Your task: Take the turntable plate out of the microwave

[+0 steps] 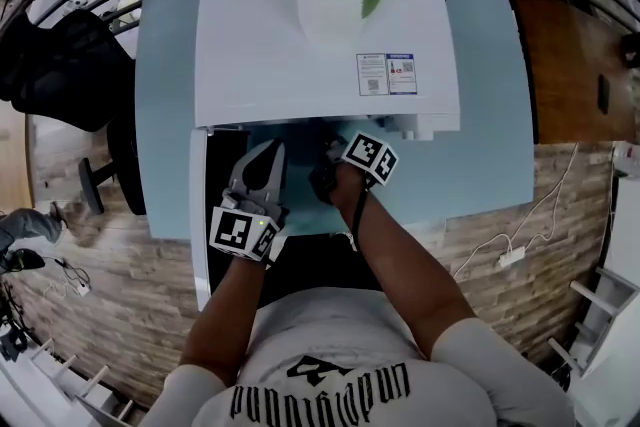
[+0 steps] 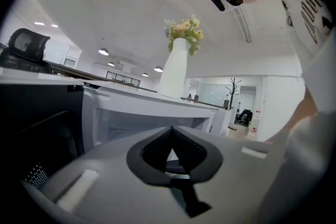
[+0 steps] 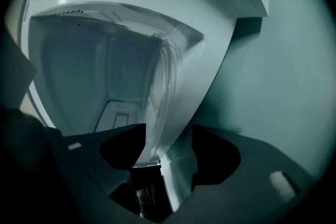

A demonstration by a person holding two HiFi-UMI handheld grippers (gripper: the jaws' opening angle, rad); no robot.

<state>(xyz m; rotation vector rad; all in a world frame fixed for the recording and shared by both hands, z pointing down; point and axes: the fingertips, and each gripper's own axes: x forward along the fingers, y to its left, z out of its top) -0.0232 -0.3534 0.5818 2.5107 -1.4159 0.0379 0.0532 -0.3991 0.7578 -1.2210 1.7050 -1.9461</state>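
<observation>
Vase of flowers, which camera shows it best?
The left gripper view: the vase stands whole, side-on, atop the microwave. The head view sees it from above, top cropped. The right gripper view misses it.

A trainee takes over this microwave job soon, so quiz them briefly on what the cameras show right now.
1. True or false: the door of the microwave is closed.
2. What stands on top of the microwave? A) a kettle B) a white vase with flowers C) a stack of plates
3. Which gripper has its jaws apart at the microwave's opening?

Key:
1. False. The door is swung open on the left.
2. B
3. The right gripper. The left gripper is shut and empty.
</observation>
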